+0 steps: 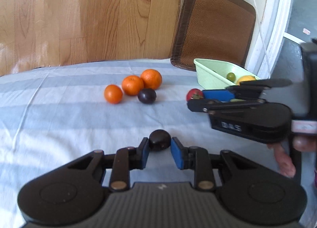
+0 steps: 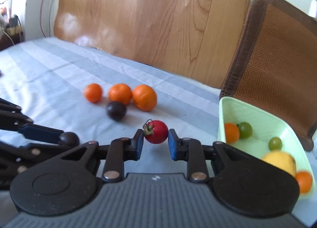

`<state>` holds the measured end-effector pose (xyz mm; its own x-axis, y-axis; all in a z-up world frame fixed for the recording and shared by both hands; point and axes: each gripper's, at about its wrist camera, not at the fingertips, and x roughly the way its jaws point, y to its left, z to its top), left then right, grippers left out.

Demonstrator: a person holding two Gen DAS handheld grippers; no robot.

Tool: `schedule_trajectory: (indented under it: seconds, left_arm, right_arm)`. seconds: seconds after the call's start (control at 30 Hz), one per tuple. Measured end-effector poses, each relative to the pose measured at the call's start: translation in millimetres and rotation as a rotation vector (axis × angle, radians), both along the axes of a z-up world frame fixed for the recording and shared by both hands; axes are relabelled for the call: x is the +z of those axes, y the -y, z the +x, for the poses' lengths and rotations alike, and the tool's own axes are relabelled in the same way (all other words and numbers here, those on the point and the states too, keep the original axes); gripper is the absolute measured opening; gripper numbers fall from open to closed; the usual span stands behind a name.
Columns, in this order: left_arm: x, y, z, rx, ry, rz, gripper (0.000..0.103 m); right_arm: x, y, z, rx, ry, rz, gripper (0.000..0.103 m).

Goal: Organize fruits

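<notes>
Left wrist view is showing the left tool [image 1: 159,149] clamping a small dark plum [image 1: 160,140] between its blue pads, low in the middle of the frame, right down at the striped bed sheet [image 1: 59,109]. The right tool [image 2: 155,143] is pinching a red cherry tomato [image 2: 156,132] the same way, only by the pad tips.

What I'm worrying about: both fruits are round and slick and sitting at the very ends of the pads, so either one could be squirting out forward on the lift. Squeezing harder is risking a split tomato. The two tools are also sitting close together, so they could be bumping on the way to the green bin [image 2: 257,113].

Right wrist view is giving the inside of that bin at lower right: green grapes, a lemon, small oranges. The left wrist view is barely peeking over the rim, but it's showing the right tool side-on. Three oranges [image 1: 132,85] and a second plum [image 1: 147,95] are waiting mid-frame.
</notes>
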<state>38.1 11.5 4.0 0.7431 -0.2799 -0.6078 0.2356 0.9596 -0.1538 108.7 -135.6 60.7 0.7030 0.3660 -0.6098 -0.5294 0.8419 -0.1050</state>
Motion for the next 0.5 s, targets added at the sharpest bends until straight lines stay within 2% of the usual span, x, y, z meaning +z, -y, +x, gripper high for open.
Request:
schedule_trajectory:
  seconds: [0.13, 0.23, 0.4, 0.5]
  left_arm:
    - [1, -4, -27, -0.018, 0.018, 0.004, 0.025]
    - [4, -3, -38, -0.031, 0.033, 0.014, 0.025]
    - [3, 6, -40, -0.029, 0.049, 0.060, 0.027]
    - [2, 8, -43, -0.013, 0.061, 0.090, 0.040]
  right_arm:
    - [3, 11, -55, 0.019, -0.026, 0.093, 0.029]
    - [3, 14, -78, 0.020, -0.050, 0.132, 0.029]
    - [-6, 11, -75, 0.002, -0.072, 0.136, 0.030]
    - [-8, 12, -75, -0.002, -0.077, 0.150, 0.031]
